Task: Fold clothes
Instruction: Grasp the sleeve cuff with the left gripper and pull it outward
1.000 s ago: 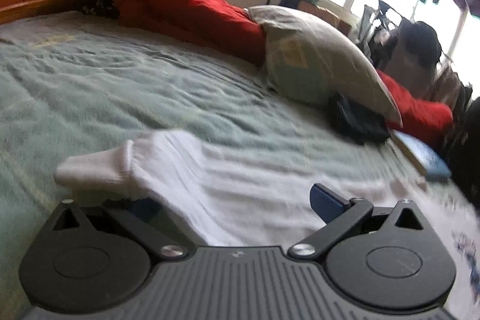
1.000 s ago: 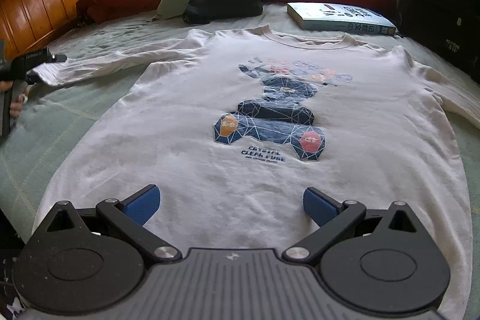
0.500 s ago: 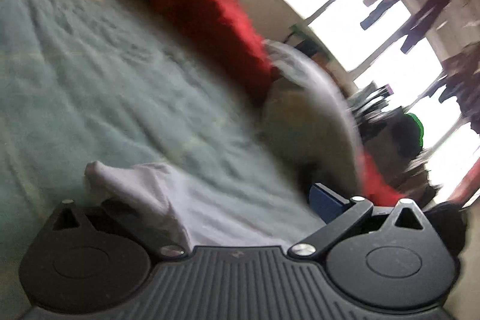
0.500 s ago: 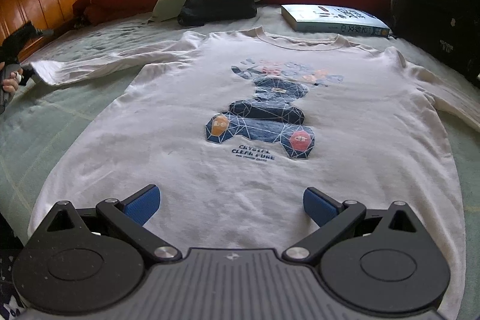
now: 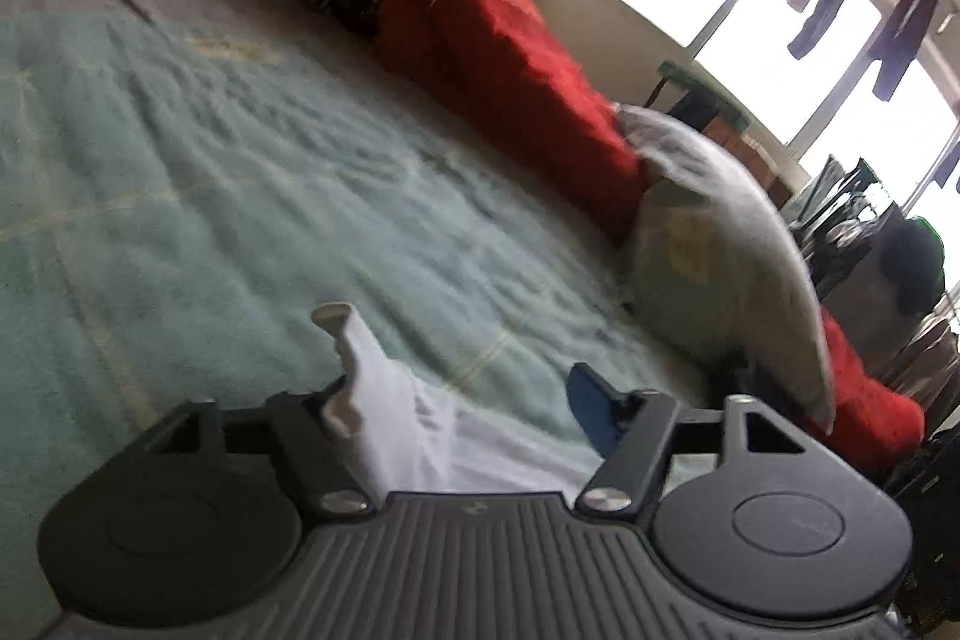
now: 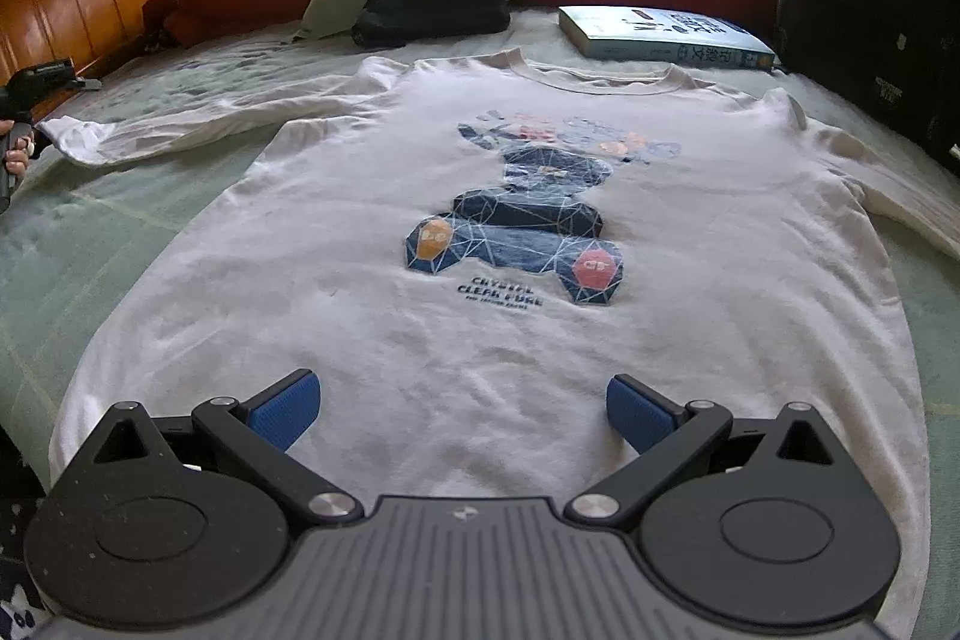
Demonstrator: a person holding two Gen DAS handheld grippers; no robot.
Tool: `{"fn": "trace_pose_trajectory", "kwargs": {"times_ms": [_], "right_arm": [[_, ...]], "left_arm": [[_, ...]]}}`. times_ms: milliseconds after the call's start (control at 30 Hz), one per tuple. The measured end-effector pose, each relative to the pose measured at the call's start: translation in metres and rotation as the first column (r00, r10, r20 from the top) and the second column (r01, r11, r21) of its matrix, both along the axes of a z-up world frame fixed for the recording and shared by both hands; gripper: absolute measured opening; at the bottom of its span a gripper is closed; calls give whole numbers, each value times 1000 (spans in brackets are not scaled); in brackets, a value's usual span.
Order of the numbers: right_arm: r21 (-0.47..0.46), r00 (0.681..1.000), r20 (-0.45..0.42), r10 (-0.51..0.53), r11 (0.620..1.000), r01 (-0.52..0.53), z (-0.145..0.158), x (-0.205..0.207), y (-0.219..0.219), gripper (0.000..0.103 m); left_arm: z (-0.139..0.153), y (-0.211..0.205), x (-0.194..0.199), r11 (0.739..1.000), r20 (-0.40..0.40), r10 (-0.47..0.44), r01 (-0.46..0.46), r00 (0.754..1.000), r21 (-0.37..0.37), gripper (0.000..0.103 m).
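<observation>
The white long-sleeved shirt [image 6: 480,232] lies flat, print side up, across the green bedspread [image 6: 54,244], both sleeves spread outward; if the cuff grip is shallow, the sleeve can slip free during the fold and drag wrinkles into the body panel. The left gripper [image 5: 474,400] is closing with the sleeve cuff [image 5: 366,388] between its jaws, not yet visibly clamped. The right gripper [image 6: 462,406] hovers wide open and empty over the hem.
</observation>
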State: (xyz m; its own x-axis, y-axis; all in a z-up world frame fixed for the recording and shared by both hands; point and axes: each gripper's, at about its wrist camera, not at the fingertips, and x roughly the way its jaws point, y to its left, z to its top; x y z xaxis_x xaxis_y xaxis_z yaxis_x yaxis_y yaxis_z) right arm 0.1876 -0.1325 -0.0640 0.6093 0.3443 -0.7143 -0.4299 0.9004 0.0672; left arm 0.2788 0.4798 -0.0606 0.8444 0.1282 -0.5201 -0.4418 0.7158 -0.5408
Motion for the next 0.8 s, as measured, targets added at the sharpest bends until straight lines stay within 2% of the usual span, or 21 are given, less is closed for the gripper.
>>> {"fn": "trace_pose_trajectory", "kwargs": {"times_ms": [233, 333, 367, 433, 800], "right_arm": [[-19, 1000, 9, 20, 1000, -19, 1, -2, 4, 103], [-20, 1000, 11, 18, 1000, -18, 2, -2, 5, 103], [-20, 1000, 13, 20, 1000, -19, 3, -3, 5, 103], [-19, 1000, 19, 23, 1000, -23, 4, -4, 6, 103], [-30, 999, 33, 34, 999, -34, 7, -6, 11, 103]], "left_arm": [[-12, 5, -9, 999, -21, -13, 12, 1000, -40, 54], [-15, 8, -13, 999, -23, -7, 6, 1000, -42, 33], [-16, 9, -14, 999, -27, -1, 0, 1000, -35, 20], [-15, 9, -16, 1000, -40, 16, -16, 999, -1, 8], [13, 20, -24, 991, -17, 44, -42, 999, 130, 6]]}}
